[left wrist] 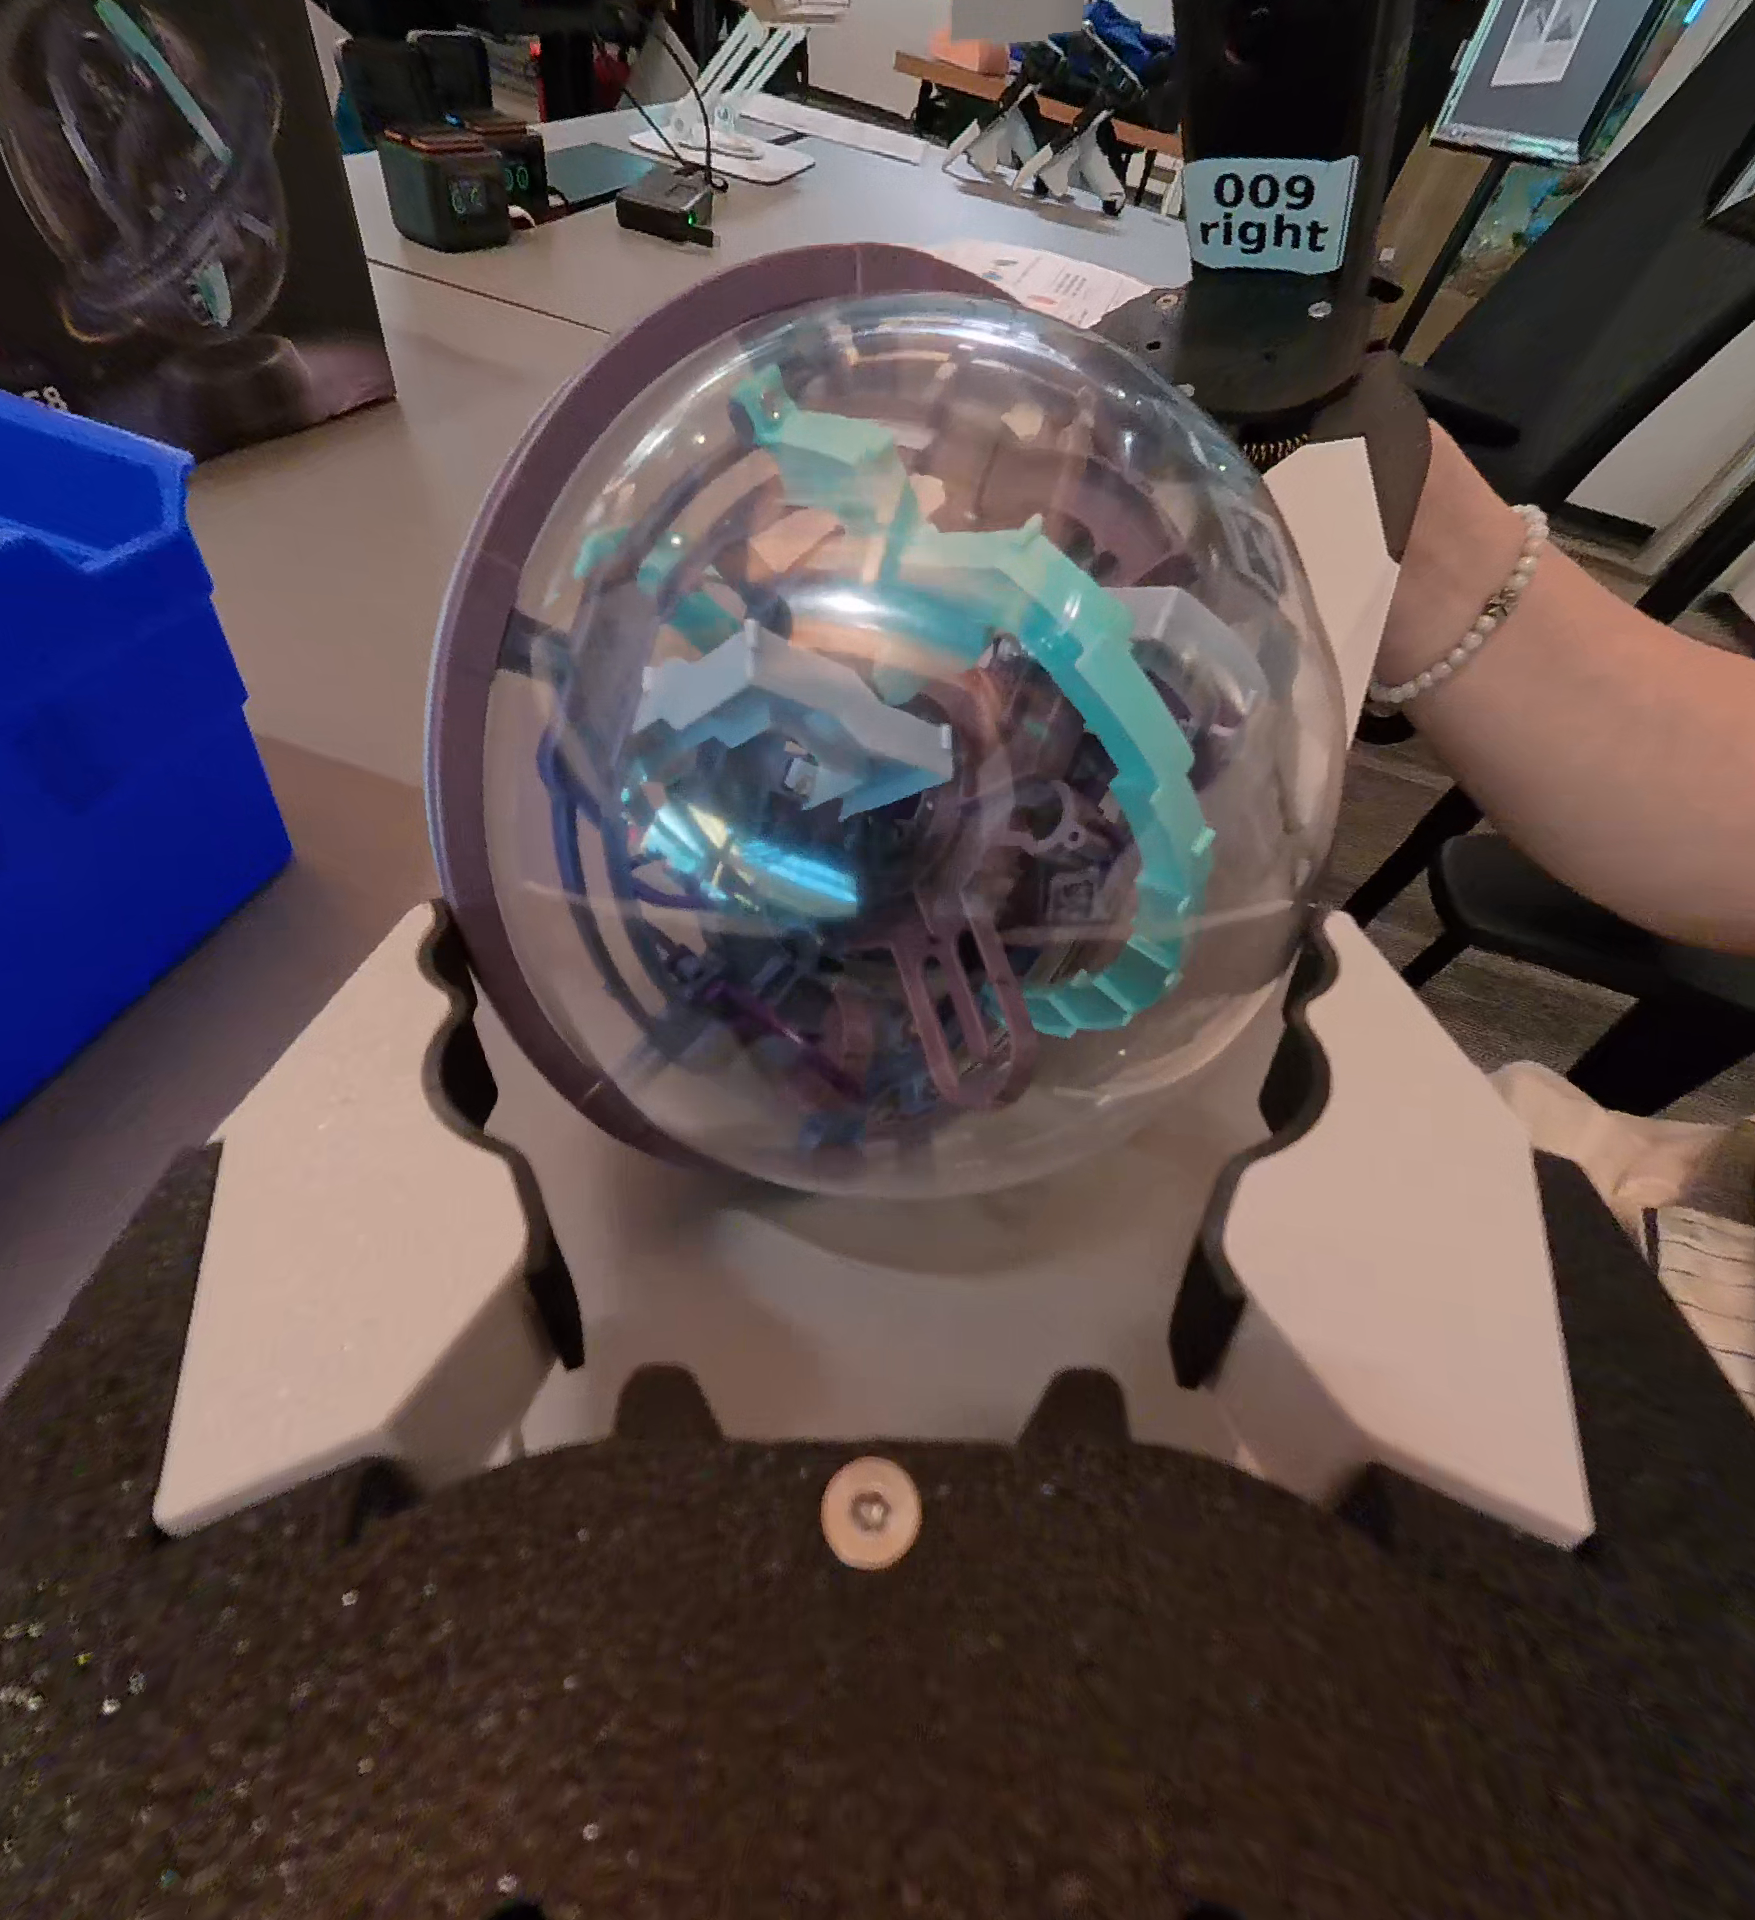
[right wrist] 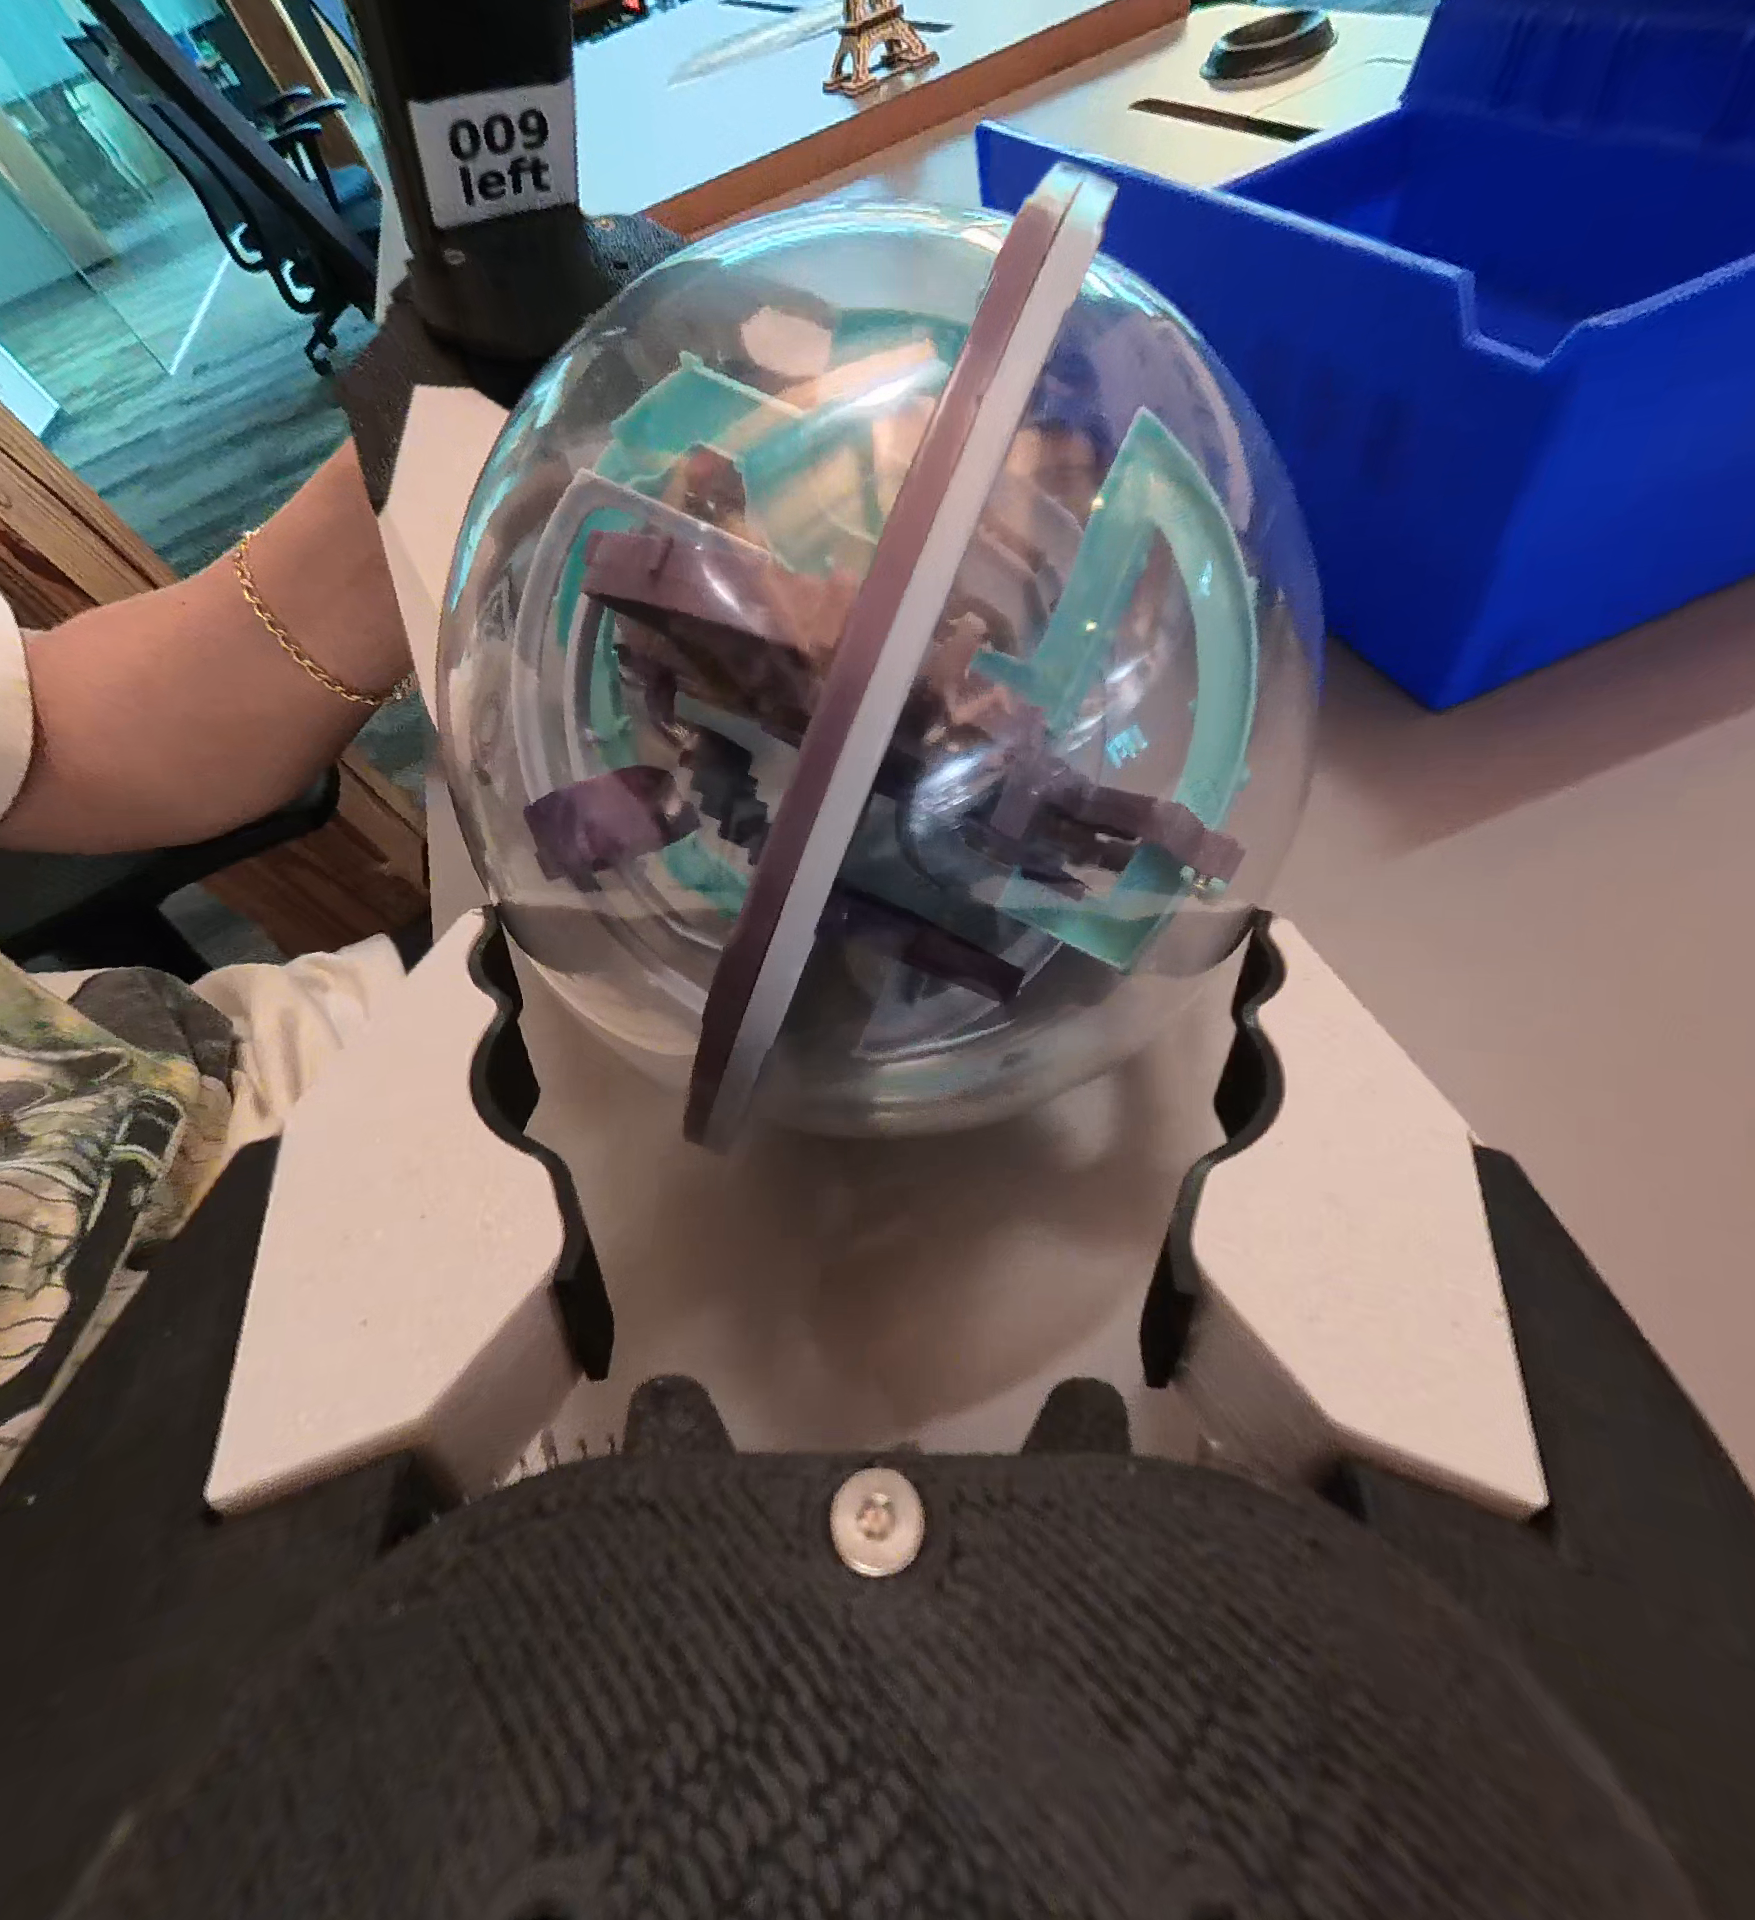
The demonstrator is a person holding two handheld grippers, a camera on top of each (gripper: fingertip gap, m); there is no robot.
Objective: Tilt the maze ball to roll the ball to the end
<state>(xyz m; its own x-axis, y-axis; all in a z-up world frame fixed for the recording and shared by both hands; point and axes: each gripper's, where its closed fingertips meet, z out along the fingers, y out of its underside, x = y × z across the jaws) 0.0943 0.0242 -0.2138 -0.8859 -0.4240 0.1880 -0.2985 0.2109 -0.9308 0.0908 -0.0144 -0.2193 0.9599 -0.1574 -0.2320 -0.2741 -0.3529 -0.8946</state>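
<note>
Left gripper (left wrist: 878, 935): I am spreading my white fingers (left wrist: 353, 1195) wide, cradling the maze ball (left wrist: 883, 727) between their tips, touching its lower sides.
Right gripper (right wrist: 873, 935): I am spreading my fingers (right wrist: 385, 1195) equally wide, pressing the same sphere from the opposite side.
Maze ball: it is hanging above the pale table (right wrist: 1579, 987), its purple rim (right wrist: 914, 644) tilting steeply, teal and purple tracks inside; I cannot make out the small ball.
Blue bin (right wrist: 1538, 395): it is sitting on the table just beyond the sphere.
Box (left wrist: 146, 208): it is standing farther back, behind the bin.
</note>
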